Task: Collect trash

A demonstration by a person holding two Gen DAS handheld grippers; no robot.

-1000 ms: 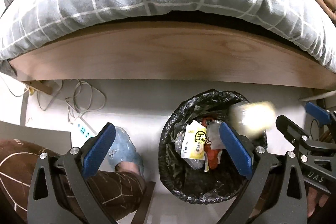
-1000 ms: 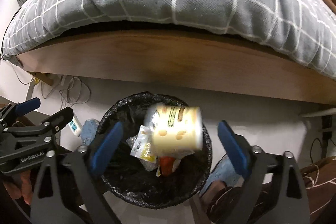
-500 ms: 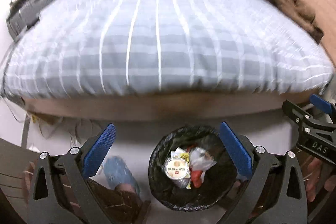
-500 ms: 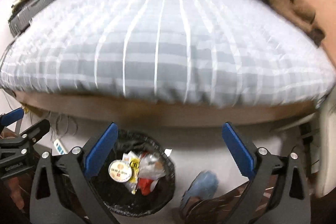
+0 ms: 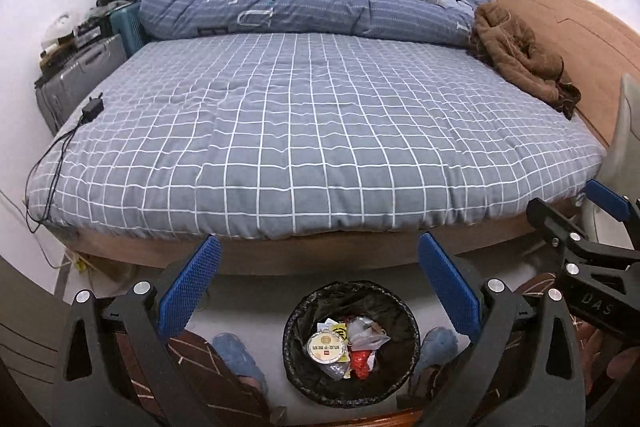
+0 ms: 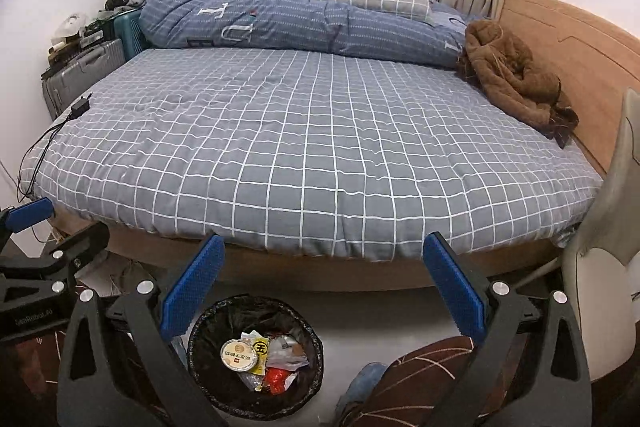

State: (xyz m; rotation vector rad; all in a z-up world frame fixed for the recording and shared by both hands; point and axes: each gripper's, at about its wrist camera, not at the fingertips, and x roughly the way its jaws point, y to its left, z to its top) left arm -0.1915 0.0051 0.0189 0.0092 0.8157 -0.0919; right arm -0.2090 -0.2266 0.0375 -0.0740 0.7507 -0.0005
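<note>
A round bin lined with a black bag (image 5: 402, 319) (image 6: 200, 331) stands on the floor at the foot of the bed. Inside lie a round lidded cup (image 5: 326, 347) (image 6: 239, 354), a red wrapper (image 5: 360, 361) (image 6: 276, 375) and other crumpled packets. My left gripper (image 5: 318, 287) hangs open and empty above and behind the bin. My right gripper (image 6: 323, 289) is also open with nothing between its blue pads, and the bin sits below its left finger. Each gripper shows at the edge of the other's view.
A wide bed with a grey checked cover (image 5: 320, 131) fills the view, with a blue duvet (image 5: 280, 11) and a brown coat (image 5: 516, 55) at the back. A charger and cable (image 5: 92, 107) lie on its left edge. A person's blue slippers (image 5: 236, 351) flank the bin. A pale chair (image 6: 608, 267) stands at the right.
The cup that was falling from my open right gripper now lies in the bin. Both grippers have risen and tilted up, so the whole bed is in view.
</note>
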